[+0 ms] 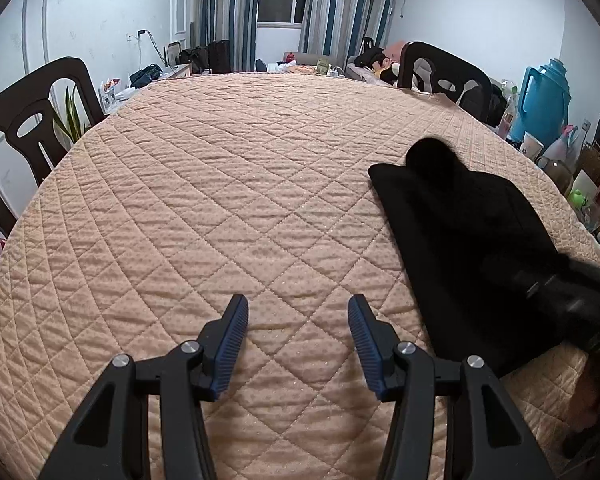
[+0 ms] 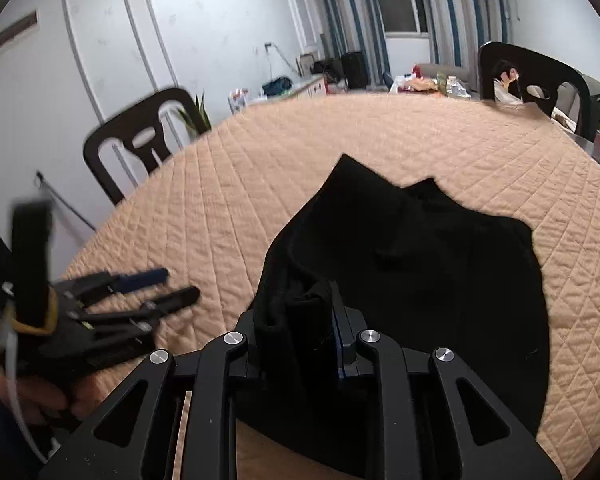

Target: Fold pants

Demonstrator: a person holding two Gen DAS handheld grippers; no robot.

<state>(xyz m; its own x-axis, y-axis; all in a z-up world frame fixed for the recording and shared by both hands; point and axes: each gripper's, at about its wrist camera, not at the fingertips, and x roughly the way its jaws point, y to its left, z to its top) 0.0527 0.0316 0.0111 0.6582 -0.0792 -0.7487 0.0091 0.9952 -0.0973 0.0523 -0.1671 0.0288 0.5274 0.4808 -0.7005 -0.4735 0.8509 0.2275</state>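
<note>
Your black fabric pants (image 2: 440,280) lie in a folded bundle on the peach quilted surface (image 2: 300,152), toward its right side as your left wrist camera sees it. Their far edge shows two raised points, and the near part is gathered up into a thick fold. Your right tongs (image 2: 300,320) are clamped on that fold: the black cloth fills the gap between the pads, with the blue ribbed pad (image 2: 338,320) pressed against its right side. From the left wrist view, the same pants (image 1: 460,248) run diagonally from mid-surface toward the near right edge, where the dark body of your right tool overlaps them.

Your left tongs (image 1: 298,334) stand apart with nothing between them, only bare quilt showing past the blue pads (image 1: 232,344). They hover over the surface just left of the pants, not touching the cloth.

Two dark plastic chairs (image 1: 40,120) stand at the far sides. A blue plastic thermos jug (image 1: 544,96) sits among clutter at the right.
</note>
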